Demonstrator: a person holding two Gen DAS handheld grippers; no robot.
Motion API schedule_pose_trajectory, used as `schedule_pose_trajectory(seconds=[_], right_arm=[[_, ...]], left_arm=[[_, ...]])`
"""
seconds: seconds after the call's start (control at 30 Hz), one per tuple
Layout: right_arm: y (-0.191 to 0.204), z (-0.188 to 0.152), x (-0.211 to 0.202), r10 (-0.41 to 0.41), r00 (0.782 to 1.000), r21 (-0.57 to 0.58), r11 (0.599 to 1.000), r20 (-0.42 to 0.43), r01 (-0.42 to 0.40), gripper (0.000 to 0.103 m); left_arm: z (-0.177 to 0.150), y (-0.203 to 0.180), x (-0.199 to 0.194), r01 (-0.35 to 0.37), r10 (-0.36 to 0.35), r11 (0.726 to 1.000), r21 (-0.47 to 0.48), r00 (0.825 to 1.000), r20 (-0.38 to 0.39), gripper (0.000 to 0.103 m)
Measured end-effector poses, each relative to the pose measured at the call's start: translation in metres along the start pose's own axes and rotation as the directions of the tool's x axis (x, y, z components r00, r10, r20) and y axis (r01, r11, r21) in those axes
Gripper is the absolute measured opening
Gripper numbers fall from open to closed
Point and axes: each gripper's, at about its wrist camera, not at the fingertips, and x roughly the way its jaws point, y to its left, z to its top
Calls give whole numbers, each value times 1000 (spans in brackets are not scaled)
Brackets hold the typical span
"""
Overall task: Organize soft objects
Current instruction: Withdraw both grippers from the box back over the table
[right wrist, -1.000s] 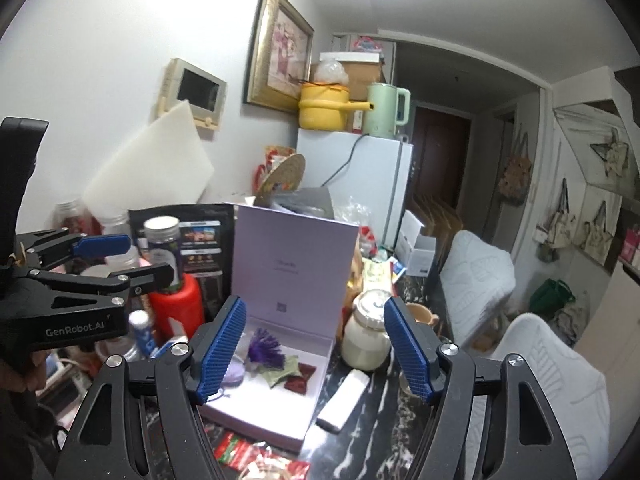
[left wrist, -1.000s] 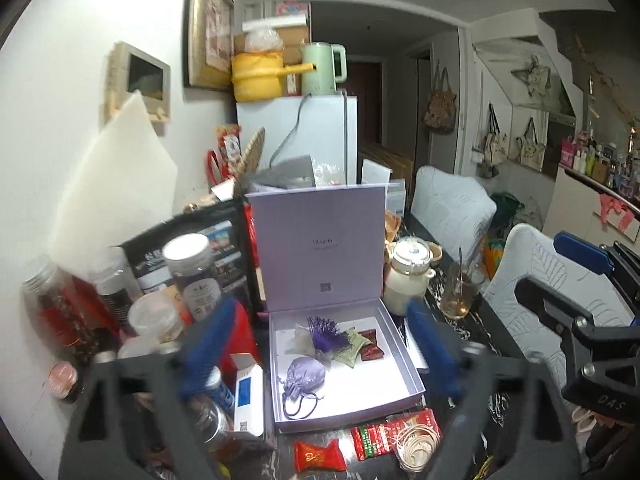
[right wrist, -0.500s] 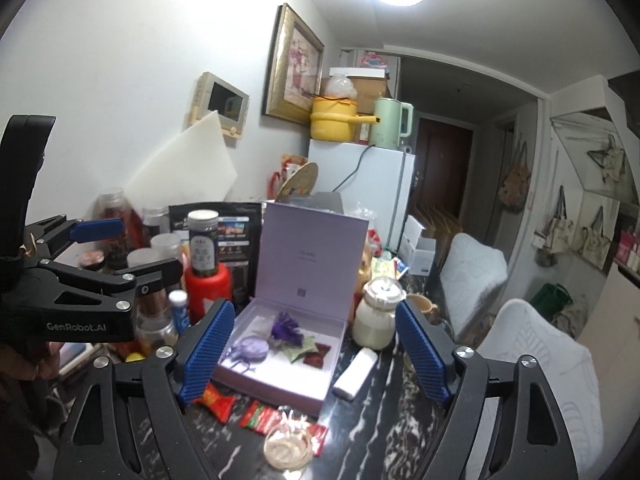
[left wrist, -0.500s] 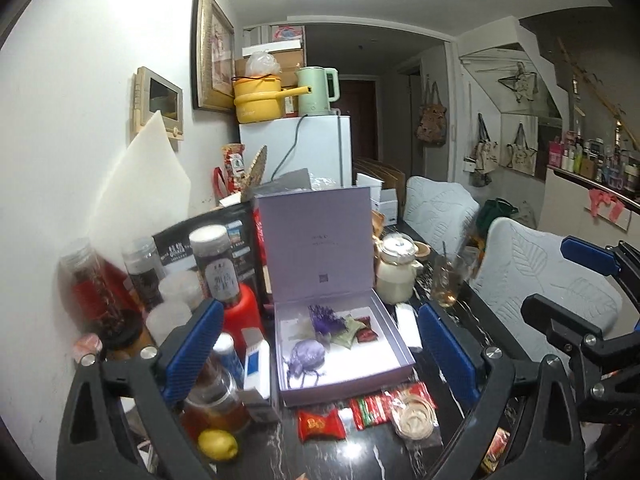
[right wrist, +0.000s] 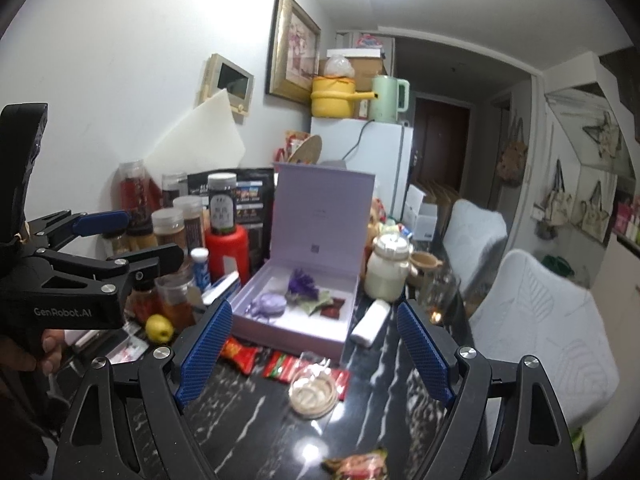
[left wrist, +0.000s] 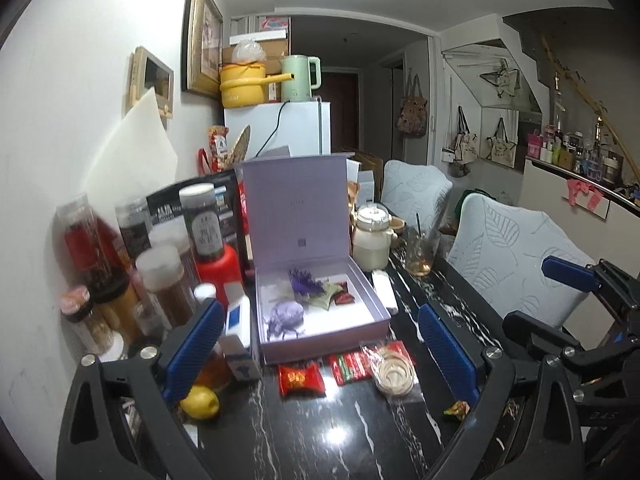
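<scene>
Lilac box (left wrist: pixel 320 320) sits open on my black marble table (left wrist: pixel 320 432), lid upright at its back; inside I see a purple pouch (left wrist: pixel 286 316) at the front left corner, a purple tassel (left wrist: pixel 306 282) behind it, a green star cushion (left wrist: pixel 326 294) and a dark red sachet (left wrist: pixel 344 298) toward the right wall; none of them is touched. Just beyond the box's front edge lie a red candy (left wrist: pixel 300 378), red-green packets (left wrist: pixel 352 364) and a small clear bag (left wrist: pixel 394 372); a white tube (left wrist: pixel 384 290) lies along its right side; a cream jar (left wrist: pixel 372 240) stands behind that. Jars (left wrist: pixel 164 272) crowd the table's left edge, with a lemon (left wrist: pixel 200 400) near the front left. My left gripper (left wrist: pixel 320 352) hangs released over the table's near edge, nothing between its blue pads; my right gripper (right wrist: pixel 316 356) is likewise spread wide and empty, the clear bag showing between its fingers but below them. Pale chairs (left wrist: pixel 512 256) line the right edge.
</scene>
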Motion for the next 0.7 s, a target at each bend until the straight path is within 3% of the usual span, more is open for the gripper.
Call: schedule_pose_trajectory(seconds=[0.43, 0.7], right_arm=[[-4, -55, 21, 1, 994, 92, 996, -107, 9, 86], [-10, -89, 46, -9, 984, 155, 987, -176, 37, 86]], left_arm=[[-52, 0, 11, -9, 8, 1000, -12, 998, -59, 99], [-78, 13, 35, -8, -3, 996, -84, 993, -121, 99]])
